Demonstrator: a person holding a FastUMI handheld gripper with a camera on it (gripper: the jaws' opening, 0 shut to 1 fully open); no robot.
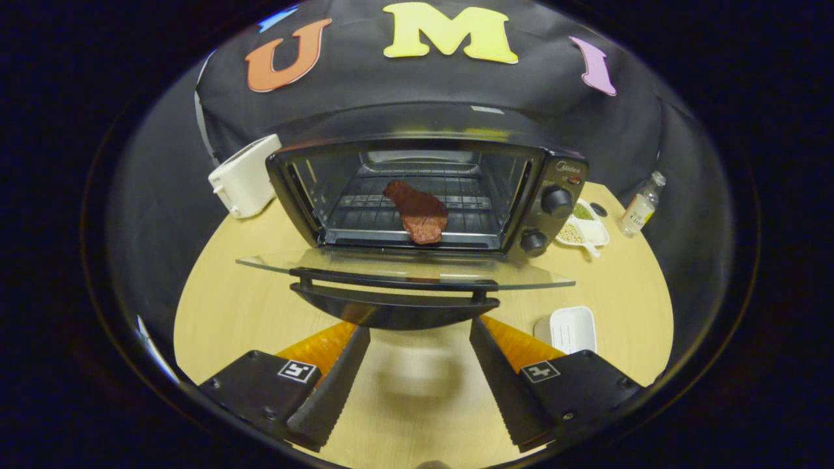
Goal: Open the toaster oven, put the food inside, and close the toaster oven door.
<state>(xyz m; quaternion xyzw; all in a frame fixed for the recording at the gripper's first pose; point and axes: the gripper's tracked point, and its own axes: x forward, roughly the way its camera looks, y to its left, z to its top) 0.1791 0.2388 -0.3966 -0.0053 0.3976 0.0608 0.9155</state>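
Note:
A black toaster oven (554,176) stands on the round wooden table (221,312), straight ahead of my fingers. Its glass door (404,266) is folded down flat toward me, with the black handle (394,281) along its near edge. A reddish-brown piece of meat (418,212) lies on the wire rack inside the oven, near the front. My gripper (419,329) is open and holds nothing. Its two black fingertips (357,339) reach just under the handle's near edge, one on each side of its middle.
A white toaster (244,174) sits left of the oven. To the oven's right are a white dish of beans (582,228) and a small bottle (640,206). A small white tray (568,328) lies on the table just beyond my right finger.

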